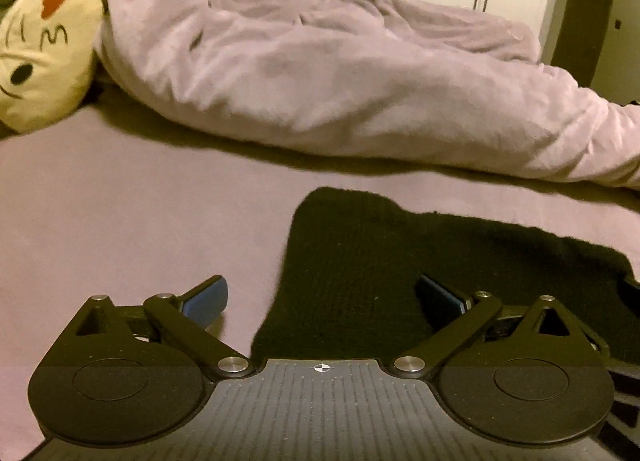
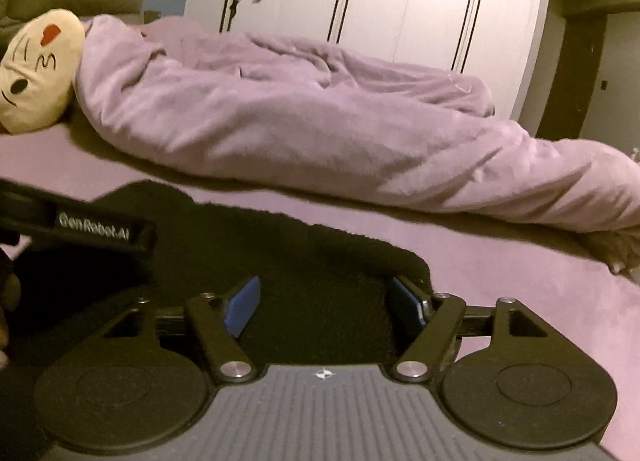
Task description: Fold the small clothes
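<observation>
Your left claw point(image 1: 322, 299) stands spread as wide as it goes, holding nothing; its left pad point(image 1: 206, 297) hangs over the bare bed sheet point(image 1: 120, 213), its right pad over the black knitted garment point(image 1: 380, 261). Your right claw point(image 2: 324, 307) is also open and empty, both blue pads point(image 2: 242, 309) apart above the same dark cloth. The garment lies flat on the mauve bed, its far edge uneven. Beyond it a lilac blanket point(image 1: 320, 73) is heaped, with a yellow plush pillow point(image 1: 44, 49) at its left end.
</observation>
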`<state>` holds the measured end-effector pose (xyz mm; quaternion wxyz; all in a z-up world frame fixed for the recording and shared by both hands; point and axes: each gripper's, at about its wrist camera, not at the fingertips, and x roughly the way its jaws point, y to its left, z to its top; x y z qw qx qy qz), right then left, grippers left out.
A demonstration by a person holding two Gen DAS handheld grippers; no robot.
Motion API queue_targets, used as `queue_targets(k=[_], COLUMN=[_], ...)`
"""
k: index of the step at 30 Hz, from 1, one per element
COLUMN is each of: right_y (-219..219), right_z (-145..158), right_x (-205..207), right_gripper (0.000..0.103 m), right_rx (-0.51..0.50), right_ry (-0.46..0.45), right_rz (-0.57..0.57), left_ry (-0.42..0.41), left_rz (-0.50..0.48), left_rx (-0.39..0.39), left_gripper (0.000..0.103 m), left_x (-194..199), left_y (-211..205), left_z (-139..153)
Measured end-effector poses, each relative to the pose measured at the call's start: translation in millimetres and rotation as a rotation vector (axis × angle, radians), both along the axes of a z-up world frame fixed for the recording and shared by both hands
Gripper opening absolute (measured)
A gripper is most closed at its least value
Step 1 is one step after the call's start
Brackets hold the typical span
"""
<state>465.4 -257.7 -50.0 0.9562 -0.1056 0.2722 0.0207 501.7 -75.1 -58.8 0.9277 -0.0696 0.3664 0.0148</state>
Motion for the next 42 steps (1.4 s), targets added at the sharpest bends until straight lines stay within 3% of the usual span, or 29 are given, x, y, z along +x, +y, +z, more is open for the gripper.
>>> queue_targets(k=[5,31,35,38,40,42], right_y=[-4,-13,-7,-1,-3,-9], right_z=[-11,-25,-18,-1,18,35], right_x=[8,25,24,18,2,-22], right_gripper=[0.079,0.089,0.089,0.090,0.098,0.099], right_rx=[0.022,0.084,0.043,0.020,0.080,0.146], right_ry=[-0.009,0.000,0.005,0.028,0.026,-0.004], right_rz=[-0.002,0.012,0.007,0.010,0.003,-0.042], left_ry=[0.031,0.047,0.057,0.070,0.065,0.043], left_rz=[0.012,0.019,0.019,0.036,0.075,0.082], left_rx=[-0.070,-0.106,-0.131,-0.224,-0.282,-0.299], left_gripper=[0.103,0.103,0.103,0.103,0.103,0.103], left_x=[7,18,17,9,-4,-22], left_y=[8,6,11,27,41,50], left_z=[-12,-25,-21,-11,1,13])
